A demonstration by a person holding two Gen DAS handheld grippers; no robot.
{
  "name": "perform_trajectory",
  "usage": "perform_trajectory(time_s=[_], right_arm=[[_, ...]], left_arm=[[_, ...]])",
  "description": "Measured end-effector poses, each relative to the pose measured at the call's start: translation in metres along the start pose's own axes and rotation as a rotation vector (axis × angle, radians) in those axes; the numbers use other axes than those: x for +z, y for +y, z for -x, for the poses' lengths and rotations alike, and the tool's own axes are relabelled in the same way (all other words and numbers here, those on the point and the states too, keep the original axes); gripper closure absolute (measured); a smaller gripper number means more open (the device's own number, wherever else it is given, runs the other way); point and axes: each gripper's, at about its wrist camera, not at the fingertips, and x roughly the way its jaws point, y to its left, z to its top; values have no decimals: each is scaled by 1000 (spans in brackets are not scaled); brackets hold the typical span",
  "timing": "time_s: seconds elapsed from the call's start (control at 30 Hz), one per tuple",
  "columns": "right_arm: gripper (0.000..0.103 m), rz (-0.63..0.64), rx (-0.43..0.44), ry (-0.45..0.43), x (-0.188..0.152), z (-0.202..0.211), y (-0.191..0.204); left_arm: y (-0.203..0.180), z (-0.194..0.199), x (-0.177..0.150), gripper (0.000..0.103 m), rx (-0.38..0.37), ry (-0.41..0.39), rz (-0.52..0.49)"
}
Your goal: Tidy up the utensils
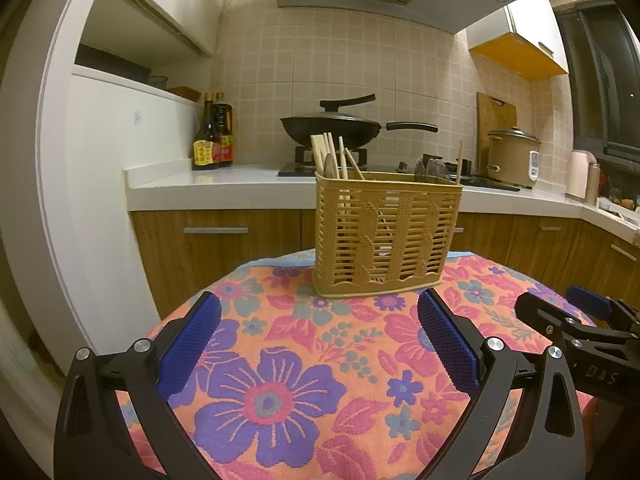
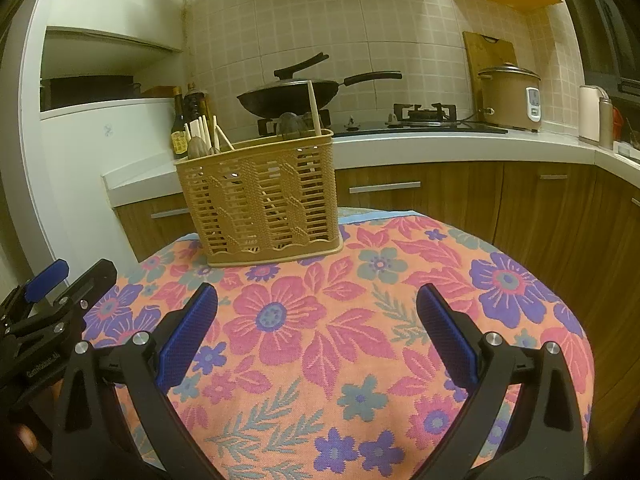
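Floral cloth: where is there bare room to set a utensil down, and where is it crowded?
Free: the floral cloth in front of the utensil basket, between the open left gripper and right gripper, and right of the basket. Crowded: inside the basket, where chopsticks stand.

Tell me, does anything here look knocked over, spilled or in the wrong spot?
Nothing is spilled or tipped. The utensil basket stands upright on the floral cloth. One small oddity: a single chopstick stands alone at one end, apart from the chopstick bunch at the other.
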Motion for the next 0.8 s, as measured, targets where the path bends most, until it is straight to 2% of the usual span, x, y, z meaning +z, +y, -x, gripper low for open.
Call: perform_trajectory(time_s=[0.8], right_arm=[[8, 6, -1, 8, 1, -1, 2]], left_arm=[[-1, -2, 0, 8, 13, 5, -5]])
